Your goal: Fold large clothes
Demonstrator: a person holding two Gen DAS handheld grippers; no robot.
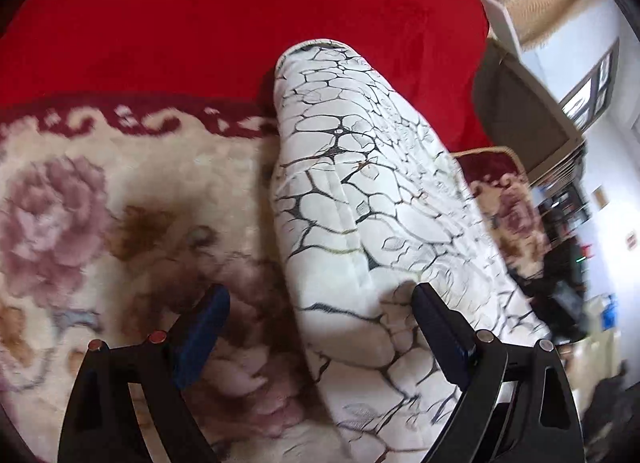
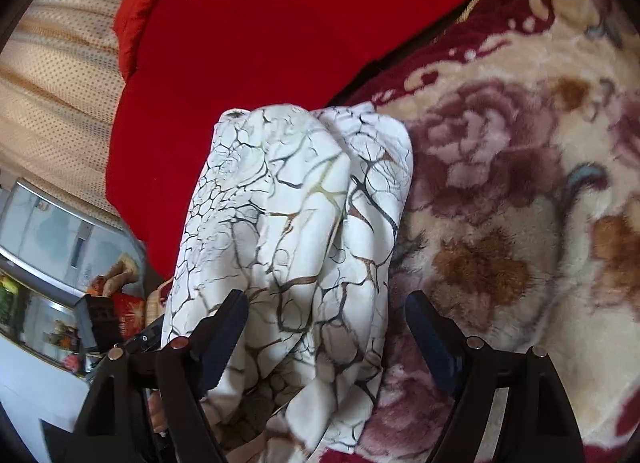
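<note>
Nearest, the left gripper [image 1: 320, 315] and right gripper [image 2: 326, 317] both gape wide around the white crackle-patterned garment [image 1: 360, 191], bunched mid-frame on the floral blanket [image 1: 100, 203]; beyond, a red cover [image 1: 240, 15], then beige curtain [image 2: 60, 83] upper left.

Both wrist views look down, close, past each gripper at the same white garment [image 1: 360, 199] on the floral blanket [image 2: 500, 191].

Count, both views: one white garment [image 1: 360, 199] with dark crackle print, folded into a long bundle. One floral plush blanket [image 1: 100, 203]. One red blanket [image 1: 240, 23]. Two grippers: left gripper [image 1: 320, 303], right gripper [image 2: 326, 309], two jaws each.
</note>
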